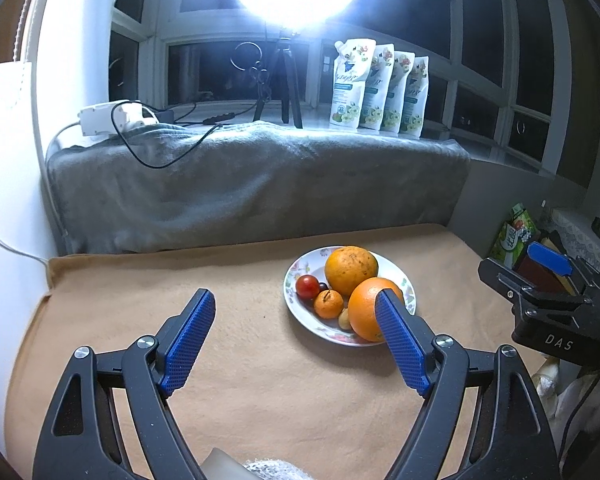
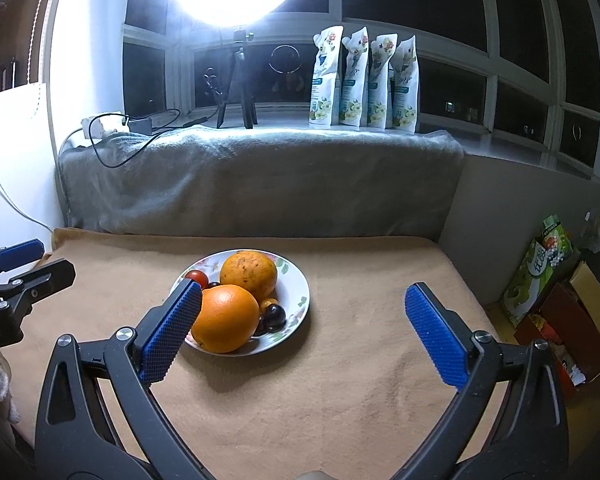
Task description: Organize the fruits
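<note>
tan cloth (image 2: 340, 380) covers the counter, with a grey blanket (image 2: 260, 184) draped over the ledge behind it and dark window panes beyond. one bright ring light on a small tripod (image 2: 238, 88) stands on the ledge, and four white refill pouches (image 2: 364, 80) stand in a row beside it. one white power strip (image 1: 108, 118) with black cables lies at the ledge's left end. at the counter's right edge sit one green carton (image 2: 540, 268) and one dark red box (image 2: 572, 320).

one floral plate (image 2: 296, 284) rests on the cloth, holding all the fruit. counted across both views: two large oranges, a dull mottled one (image 2: 249, 274) at the back and a bright smooth one (image 2: 225, 318) in front, touching each other; one small mandarin (image 1: 329, 303); one red cherry tomato (image 1: 307, 286); one small yellowish fruit (image 1: 344, 319); and dark grapes (image 2: 275, 315), two showing clearly in the right wrist view, though more may be hidden.

left gripper (image 1: 296, 338) hovers over the cloth to the plate's left, its jaws wide apart with nothing between them; its right pad overlaps the bright orange in view. right gripper (image 2: 302, 334) hovers with jaws wide apart too, the left pad in front of the plate's near-left rim, contact not clear.
</note>
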{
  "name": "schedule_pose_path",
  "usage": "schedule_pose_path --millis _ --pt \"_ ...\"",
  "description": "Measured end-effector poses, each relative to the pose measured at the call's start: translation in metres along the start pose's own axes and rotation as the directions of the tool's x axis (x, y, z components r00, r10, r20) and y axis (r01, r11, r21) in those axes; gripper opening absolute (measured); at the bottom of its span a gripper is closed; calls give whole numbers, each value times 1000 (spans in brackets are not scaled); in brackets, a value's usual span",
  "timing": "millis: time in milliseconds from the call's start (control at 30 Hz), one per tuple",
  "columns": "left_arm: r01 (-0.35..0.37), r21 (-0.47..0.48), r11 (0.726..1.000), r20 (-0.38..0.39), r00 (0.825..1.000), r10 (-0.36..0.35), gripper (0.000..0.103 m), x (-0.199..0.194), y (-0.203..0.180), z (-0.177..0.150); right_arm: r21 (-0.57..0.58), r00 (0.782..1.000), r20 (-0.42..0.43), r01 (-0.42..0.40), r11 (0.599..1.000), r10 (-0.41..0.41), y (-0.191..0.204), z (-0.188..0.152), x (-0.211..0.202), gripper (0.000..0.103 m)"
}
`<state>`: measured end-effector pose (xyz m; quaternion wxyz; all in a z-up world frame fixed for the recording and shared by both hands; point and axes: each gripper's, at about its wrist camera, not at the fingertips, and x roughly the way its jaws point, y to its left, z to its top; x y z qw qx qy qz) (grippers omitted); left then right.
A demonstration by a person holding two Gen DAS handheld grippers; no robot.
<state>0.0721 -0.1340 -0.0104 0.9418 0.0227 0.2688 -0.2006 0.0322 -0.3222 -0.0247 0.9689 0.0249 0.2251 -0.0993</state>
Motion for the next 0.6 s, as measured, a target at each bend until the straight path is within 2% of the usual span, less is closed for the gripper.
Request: schedule_pose_path --millis 600 --pt "-11 2 1000 1 1000 11 83 1 2 -1 -9 1000 -6 -6 1000 6 2 -1 2 103"
